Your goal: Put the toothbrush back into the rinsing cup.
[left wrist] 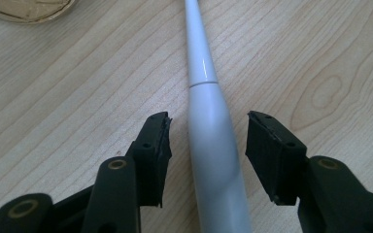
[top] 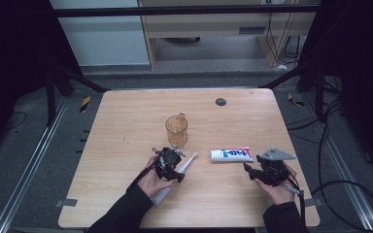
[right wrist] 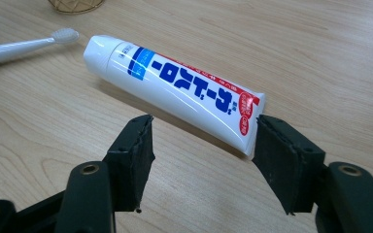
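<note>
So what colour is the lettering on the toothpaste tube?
Blue lettering on the white toothpaste tube, with a red trim line and red emblem near the crimped end; clearest in the right gripper view.

toothbrush (left wrist: pixel 213 160) glossy plastic; tube (right wrist: pixel 184 92) glossy plastic; table (top: pixel 126 121) matt wood

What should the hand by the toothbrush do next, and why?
Probably close the left gripper on the toothbrush. Its white handle already lies on the table between the open jaws, with a gap on each side, so a squeeze should catch it. The toothpaste waits ahead of the open right gripper.
</note>
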The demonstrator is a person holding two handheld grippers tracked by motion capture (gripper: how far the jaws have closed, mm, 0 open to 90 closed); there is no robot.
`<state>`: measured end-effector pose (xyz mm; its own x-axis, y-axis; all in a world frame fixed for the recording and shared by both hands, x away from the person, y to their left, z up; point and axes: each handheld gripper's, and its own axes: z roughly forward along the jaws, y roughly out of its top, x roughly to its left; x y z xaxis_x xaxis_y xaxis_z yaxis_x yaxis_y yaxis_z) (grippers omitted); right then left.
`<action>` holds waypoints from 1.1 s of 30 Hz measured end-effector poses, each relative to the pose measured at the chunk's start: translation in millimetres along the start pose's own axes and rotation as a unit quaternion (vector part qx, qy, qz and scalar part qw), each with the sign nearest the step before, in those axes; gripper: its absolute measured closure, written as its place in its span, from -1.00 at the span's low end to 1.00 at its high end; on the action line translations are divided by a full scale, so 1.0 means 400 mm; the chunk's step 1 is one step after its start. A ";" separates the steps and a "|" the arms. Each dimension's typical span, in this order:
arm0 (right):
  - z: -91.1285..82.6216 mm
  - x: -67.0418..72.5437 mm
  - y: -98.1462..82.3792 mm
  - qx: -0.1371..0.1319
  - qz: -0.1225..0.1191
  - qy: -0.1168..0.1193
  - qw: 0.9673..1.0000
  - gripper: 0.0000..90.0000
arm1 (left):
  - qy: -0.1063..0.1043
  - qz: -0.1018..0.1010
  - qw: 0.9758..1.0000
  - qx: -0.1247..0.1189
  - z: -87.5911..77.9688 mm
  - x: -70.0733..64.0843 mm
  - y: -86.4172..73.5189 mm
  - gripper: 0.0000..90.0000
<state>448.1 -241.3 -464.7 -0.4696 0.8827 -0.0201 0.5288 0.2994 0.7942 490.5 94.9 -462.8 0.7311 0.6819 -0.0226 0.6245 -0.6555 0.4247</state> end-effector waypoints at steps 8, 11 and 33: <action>0.000 0.000 0.000 0.000 -0.001 -0.001 1.000 -0.12 | -0.006 -0.002 1.000 0.008 0.010 0.004 0.000 0.21; 0.001 0.000 0.000 0.000 -0.001 -0.001 1.000 -0.12 | -0.006 -0.002 1.000 0.010 0.013 0.004 0.000 0.26; 0.000 0.001 0.001 0.001 -0.003 -0.002 1.000 -0.11 | -0.001 0.004 1.000 0.019 0.022 -0.002 0.005 0.46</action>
<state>448.0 -240.8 -464.4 -0.4696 0.8825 -0.0266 0.5280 0.3049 0.7927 493.8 90.3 -469.9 0.7367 0.6759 -0.0202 0.6282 -0.6731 0.3902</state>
